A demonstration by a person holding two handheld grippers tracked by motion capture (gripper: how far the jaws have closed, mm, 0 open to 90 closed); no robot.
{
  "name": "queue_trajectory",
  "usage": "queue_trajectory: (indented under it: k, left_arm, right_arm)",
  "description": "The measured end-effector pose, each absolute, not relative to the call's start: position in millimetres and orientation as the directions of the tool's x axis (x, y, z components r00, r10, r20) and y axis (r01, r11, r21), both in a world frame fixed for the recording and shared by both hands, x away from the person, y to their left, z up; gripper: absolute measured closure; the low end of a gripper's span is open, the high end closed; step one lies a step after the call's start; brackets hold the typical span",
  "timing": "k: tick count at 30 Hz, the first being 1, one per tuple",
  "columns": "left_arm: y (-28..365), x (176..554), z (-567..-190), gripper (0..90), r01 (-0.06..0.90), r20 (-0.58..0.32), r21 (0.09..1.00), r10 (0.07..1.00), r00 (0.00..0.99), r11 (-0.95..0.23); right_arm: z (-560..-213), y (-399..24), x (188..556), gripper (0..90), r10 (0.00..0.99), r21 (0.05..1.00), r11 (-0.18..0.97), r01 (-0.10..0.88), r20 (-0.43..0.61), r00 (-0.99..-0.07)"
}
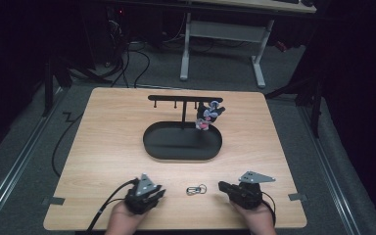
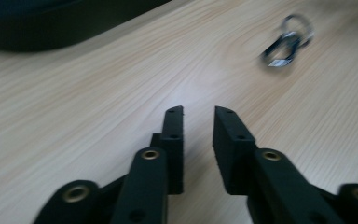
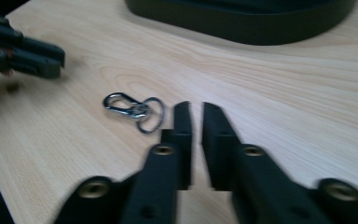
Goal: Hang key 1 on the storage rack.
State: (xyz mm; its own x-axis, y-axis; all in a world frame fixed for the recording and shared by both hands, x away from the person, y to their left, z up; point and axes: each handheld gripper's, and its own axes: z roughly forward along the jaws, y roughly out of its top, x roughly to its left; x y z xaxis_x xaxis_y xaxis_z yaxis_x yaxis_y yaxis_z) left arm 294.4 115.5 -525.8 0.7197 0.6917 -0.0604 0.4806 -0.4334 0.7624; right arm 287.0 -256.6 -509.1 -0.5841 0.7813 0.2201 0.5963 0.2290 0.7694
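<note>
Right hand-held gripper (image 3: 196, 109) sits low over the surface (image 1: 103, 147) at the near edge, its jaws drawn to a narrow slot with nothing between them. Left hand-held gripper (image 2: 198, 112) rests on the other side, jaws parted a little wider and also empty. Between the two lies the key clip (image 1: 196, 189), a small metal snap hook joined to a ring, flat on the wood; in the right gripper view it is just beside the left jaw's tip (image 3: 133, 111), and in the left gripper view it lies ahead and to the right (image 2: 286, 42).

Main risk, as I judge it: the clip is thin, shiny and flat, so jaws closing from above may skid over it or push it along the wood instead of catching it. A grip on the ring alone would probably let the hook swing and slip. With both grippers close by, they could also knock each other.

Both forearms come in from the near edge, wrists low, grippers pointing forward and slightly inward towards the clip.

Farther off stands a black oval tray (image 1: 152, 142) with a hook rack (image 1: 184, 98), where a small toy charm (image 1: 209, 115) hangs.
</note>
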Motion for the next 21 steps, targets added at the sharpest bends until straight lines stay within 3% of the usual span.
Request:
queue_trajectory:
  k: [3, 5, 13, 21]
  left_arm:
    - [144, 288, -524, 57.1, 0.495, -0.076, 0.784, 0.735, 0.674, -0.374]
    - [148, 288, -519, 54.5, 0.479, -0.078, 0.805, 0.737, 0.672, -0.352]
    - [152, 290, -521, 52.4, 0.479, -0.083, 0.804, 0.732, 0.676, -0.352]
    - [152, 289, -522, 52.3, 0.483, -0.086, 0.802, 0.731, 0.677, -0.352]
  right_arm:
    - [-512, -227, 285, 90.0, 0.752, 0.747, 0.319, 0.583, 0.175, -0.635]
    - [-514, -215, 284, 90.0, 0.754, 0.738, 0.361, 0.570, 0.129, -0.644]
    - [-522, -194, 291, 90.0, 0.772, 0.712, 0.412, 0.569, 0.059, -0.633]
    - [-526, -214, 309, 90.0, 0.823, 0.702, 0.383, 0.600, 0.036, -0.567]
